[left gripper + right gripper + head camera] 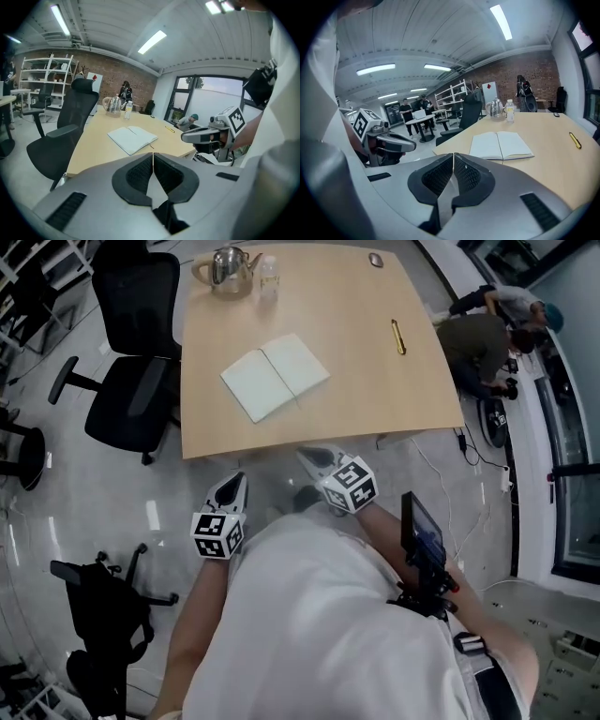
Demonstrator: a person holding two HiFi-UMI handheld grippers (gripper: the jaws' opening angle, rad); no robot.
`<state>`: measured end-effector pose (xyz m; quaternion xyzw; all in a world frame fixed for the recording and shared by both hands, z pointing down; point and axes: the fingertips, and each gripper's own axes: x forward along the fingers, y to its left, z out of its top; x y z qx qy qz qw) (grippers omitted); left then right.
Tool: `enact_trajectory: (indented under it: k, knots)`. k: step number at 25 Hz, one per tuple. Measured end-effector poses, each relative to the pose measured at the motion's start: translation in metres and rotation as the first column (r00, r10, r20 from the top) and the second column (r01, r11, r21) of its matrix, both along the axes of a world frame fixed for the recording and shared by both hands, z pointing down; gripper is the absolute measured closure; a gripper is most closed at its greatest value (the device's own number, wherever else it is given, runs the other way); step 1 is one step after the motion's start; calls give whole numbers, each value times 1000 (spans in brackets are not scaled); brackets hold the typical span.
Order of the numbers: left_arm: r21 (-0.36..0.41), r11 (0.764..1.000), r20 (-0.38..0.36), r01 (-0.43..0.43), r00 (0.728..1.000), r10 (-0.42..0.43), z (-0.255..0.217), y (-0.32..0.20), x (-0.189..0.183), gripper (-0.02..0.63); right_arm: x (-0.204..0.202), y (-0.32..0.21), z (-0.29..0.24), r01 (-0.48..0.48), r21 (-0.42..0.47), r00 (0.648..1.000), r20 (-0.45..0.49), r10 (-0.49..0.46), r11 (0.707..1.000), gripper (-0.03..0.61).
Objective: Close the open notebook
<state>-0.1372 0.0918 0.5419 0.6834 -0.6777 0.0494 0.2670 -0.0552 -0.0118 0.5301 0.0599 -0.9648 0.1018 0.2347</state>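
Pale wooden table (pixel 375 390) fills the space ahead of both grippers, in a brick-walled office. Nothing of the task is done yet: the notebook (pixel 275 377) lies flat open on it, well ahead of the jaws and untouched. The left gripper (pixel 230 491) and right gripper (pixel 314 461) hang short of the near table edge, each with jaws pressed together on nothing. Far beyond the notebook stand a teapot (pixel 225 268) and a bottle (pixel 268 273). A yellow pen (pixel 398 337) lies off toward the right gripper's side. Nothing seems to block the reach; an office chair (pixel 131 381) sits out past the left gripper.
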Motion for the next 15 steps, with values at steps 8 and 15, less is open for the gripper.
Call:
enact_trajectory:
  k: [8, 15]
  knots:
    - [-42, 989, -8, 142, 990, -142, 8, 18, -36, 601, -65, -3, 7, 166, 12, 986, -9, -166, 986, 561]
    - [-55, 977, -4, 206, 978, -207, 3, -3, -60, 601, -104, -20, 15, 257, -9, 966, -20, -257, 966, 561]
